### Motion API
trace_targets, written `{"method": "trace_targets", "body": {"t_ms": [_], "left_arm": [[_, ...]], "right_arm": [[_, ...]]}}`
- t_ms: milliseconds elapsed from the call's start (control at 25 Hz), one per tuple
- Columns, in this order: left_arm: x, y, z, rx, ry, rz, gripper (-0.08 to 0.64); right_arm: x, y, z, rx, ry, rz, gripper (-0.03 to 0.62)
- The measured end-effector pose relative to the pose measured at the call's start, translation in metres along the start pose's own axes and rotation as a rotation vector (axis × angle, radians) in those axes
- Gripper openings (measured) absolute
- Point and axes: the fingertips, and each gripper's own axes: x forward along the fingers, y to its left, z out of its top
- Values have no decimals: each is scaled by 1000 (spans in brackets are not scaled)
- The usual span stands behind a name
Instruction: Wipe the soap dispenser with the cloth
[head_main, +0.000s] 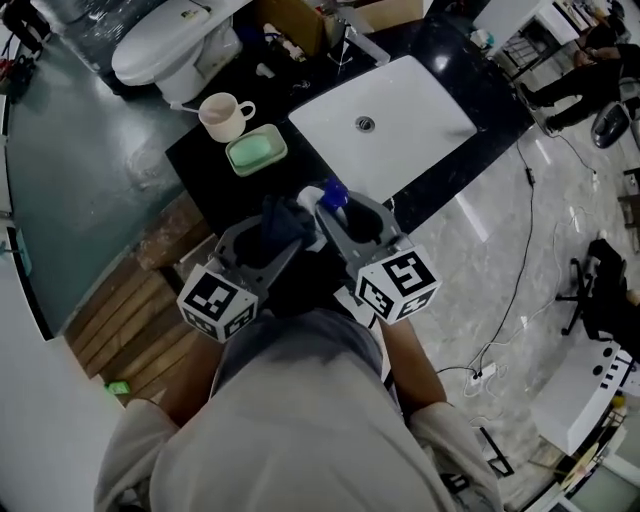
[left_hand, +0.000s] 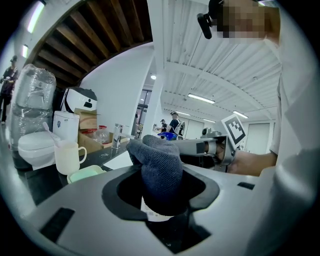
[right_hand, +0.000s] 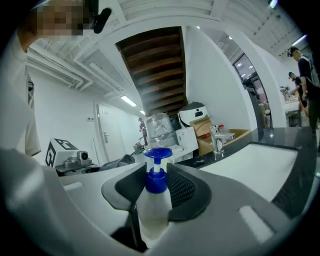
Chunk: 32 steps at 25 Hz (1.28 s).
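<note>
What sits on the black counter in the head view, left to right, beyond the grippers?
cream ceramic mug → pale green rectangular soap dish → white rectangular sink basin

The left tool has its jaws closed on a bunched dark grey knitted cloth, which stands upright (its top flops leftwards). Off to the left, on the black desk, a cream ceramic mug stands just beside a pale green soap dish.
</note>
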Motion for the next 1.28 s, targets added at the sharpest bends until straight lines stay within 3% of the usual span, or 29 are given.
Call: {"method": "trace_targets", "body": {"t_ms": [640, 1280], "left_arm": [[23, 10, -13, -54, 1, -26, 173], [29, 16, -25, -58, 44, -25, 173]], "right_arm": [[-8, -12, -1, 69, -21, -22, 121], [-12, -19, 0, 122, -45, -43, 121]]}}
